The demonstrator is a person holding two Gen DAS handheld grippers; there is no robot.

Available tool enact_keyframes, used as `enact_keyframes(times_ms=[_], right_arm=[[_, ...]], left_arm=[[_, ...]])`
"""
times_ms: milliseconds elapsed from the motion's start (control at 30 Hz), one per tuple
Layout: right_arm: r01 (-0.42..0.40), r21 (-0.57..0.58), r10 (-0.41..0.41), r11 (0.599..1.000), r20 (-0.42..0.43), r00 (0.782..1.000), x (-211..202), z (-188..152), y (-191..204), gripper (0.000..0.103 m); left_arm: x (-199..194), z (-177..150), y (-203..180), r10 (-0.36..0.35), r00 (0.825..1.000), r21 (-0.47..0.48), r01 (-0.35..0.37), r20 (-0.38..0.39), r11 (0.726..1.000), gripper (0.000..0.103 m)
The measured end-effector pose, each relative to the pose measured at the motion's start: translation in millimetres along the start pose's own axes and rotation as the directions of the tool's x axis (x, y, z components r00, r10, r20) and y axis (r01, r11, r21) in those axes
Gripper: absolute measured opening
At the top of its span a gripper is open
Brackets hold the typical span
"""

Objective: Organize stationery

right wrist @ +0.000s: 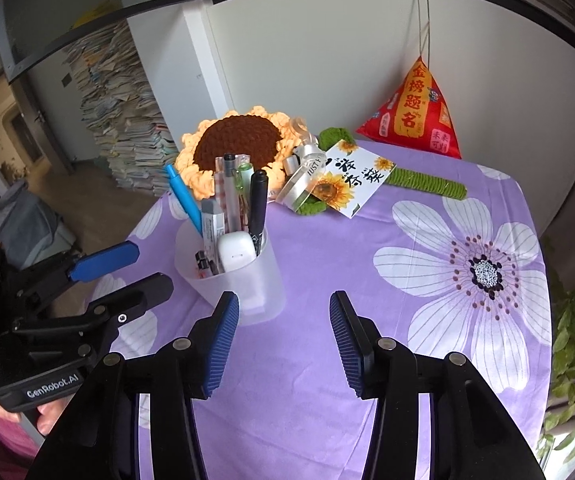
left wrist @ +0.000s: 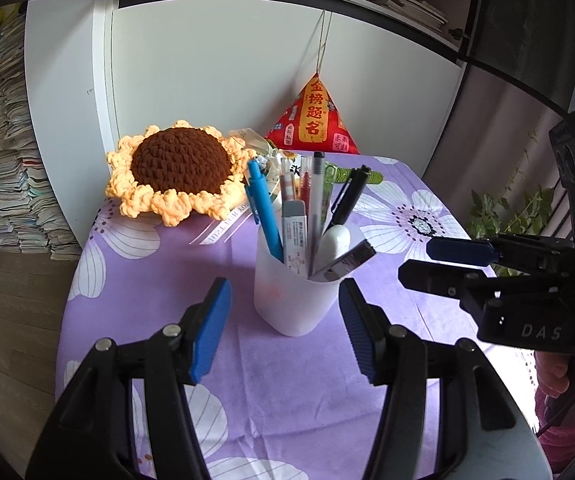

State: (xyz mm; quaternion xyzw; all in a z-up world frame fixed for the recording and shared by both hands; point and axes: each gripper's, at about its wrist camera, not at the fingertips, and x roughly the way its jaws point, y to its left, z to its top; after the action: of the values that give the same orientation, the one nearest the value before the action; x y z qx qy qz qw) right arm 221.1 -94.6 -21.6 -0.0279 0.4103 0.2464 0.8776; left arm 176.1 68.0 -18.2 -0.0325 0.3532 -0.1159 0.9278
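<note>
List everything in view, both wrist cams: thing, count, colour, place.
pen cup: 1, translucent white, table centre, in front of the left gripper
blue pen: 1, blue, in the cup, leaning left
black marker: 1, black, in the cup
white case: 1, white, in the cup
crochet sunflower: 1, yellow and brown, back left of the table
red pouch: 1, red and gold, hanging by the wall
sunflower card: 1, white, behind the cup
tablecloth: 1, purple with white flowers
left gripper: 1, black with blue fingers, open
right gripper: 1, black with blue fingers, open
</note>
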Motion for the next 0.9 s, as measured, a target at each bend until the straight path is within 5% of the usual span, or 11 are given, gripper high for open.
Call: enact_keyframes(times_ms=[300, 600, 900], right_arm=[[-0.007, 0.028, 0.007, 1.0, 0.019, 1.0, -4.3, -10.9, 1.3, 0.048], [0.068, 0.074, -0.076, 0.995, 0.101, 0.992, -33.0, -27.0, 7.8, 0.048], [0.118, 0.105, -0.132, 0.987, 0.132, 0.983, -71.0, -42.4, 14.2, 0.048]], left_arm=[[-2.8, -4.6, -2.6, -0.001, 1.0, -0.012, 0.001, -0.004, 1.0, 0.053], [-23.1, -4.4, -14.3, 0.018, 1.0, -0.016, -0.017, 0.023, 1.0, 0.055], [-45.2, -11.5, -30.3, 0.046, 0.998, -0.007, -0.045, 0.031, 0.999, 0.071]])
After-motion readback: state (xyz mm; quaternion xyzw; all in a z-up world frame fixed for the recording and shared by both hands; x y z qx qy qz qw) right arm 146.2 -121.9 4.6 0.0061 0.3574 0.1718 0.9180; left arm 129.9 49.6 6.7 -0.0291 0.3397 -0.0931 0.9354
